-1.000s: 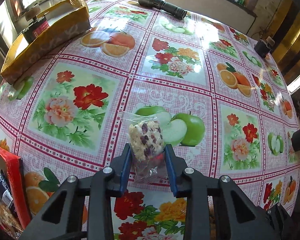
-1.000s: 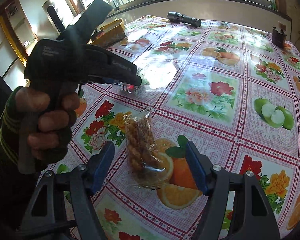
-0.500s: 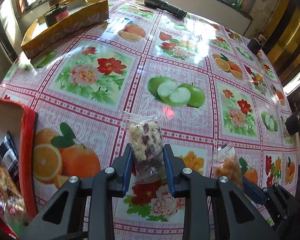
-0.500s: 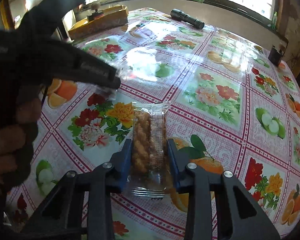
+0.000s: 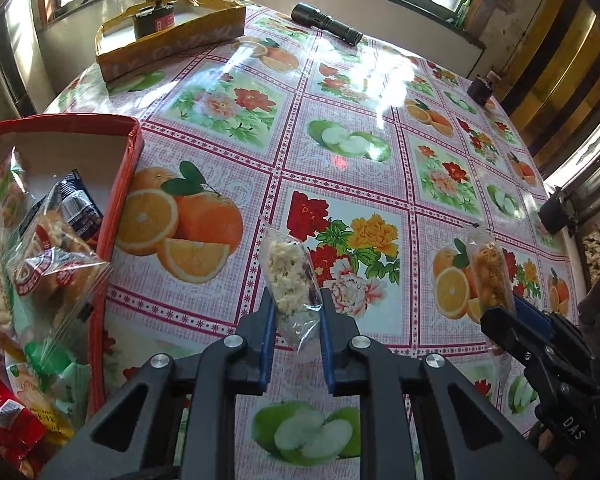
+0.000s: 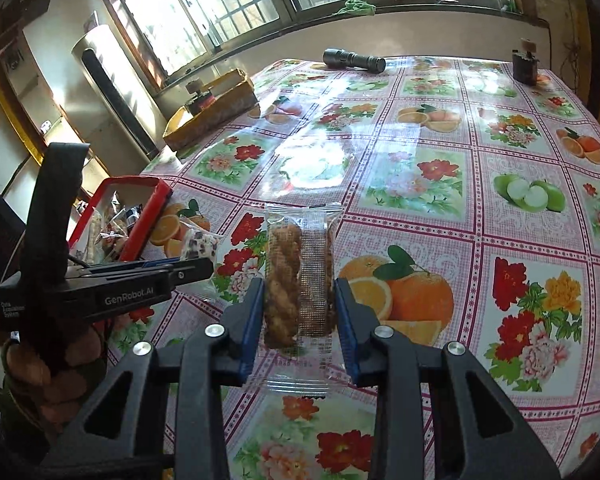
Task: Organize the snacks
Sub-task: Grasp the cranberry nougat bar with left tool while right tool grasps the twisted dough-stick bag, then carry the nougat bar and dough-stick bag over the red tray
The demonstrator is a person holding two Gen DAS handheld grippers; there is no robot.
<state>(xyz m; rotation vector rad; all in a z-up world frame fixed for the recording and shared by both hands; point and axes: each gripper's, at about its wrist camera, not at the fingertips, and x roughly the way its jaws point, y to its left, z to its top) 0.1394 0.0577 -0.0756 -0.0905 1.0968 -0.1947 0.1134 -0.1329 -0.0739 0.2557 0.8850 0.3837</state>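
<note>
My left gripper (image 5: 296,300) holds a clear pack of white puffed snack with dark bits (image 5: 286,276) above the tablecloth; its jaws are closing and the pads press on the pack. A red open box (image 5: 134,148) full of wrapped snacks sits at the table's left edge, just left of this gripper. My right gripper (image 6: 299,284) is shut on a clear pack of brown twisted snack (image 6: 284,264), held off the table. In the right wrist view the left gripper (image 6: 204,270) with its pack (image 6: 202,242) hangs beside the red box (image 6: 162,196). A hand grips its handle.
A yellow tray (image 5: 172,48) with a jar stands at the far left of the flowered tablecloth. A black torch (image 5: 326,28) lies at the far edge, a small dark object (image 5: 480,88) at the far right. A tall grey appliance (image 6: 104,92) stands beyond the table.
The left gripper carried its pack leftward, and the red box came into full view. The right gripper closed on the twisted snack pack and raised it off the table.
</note>
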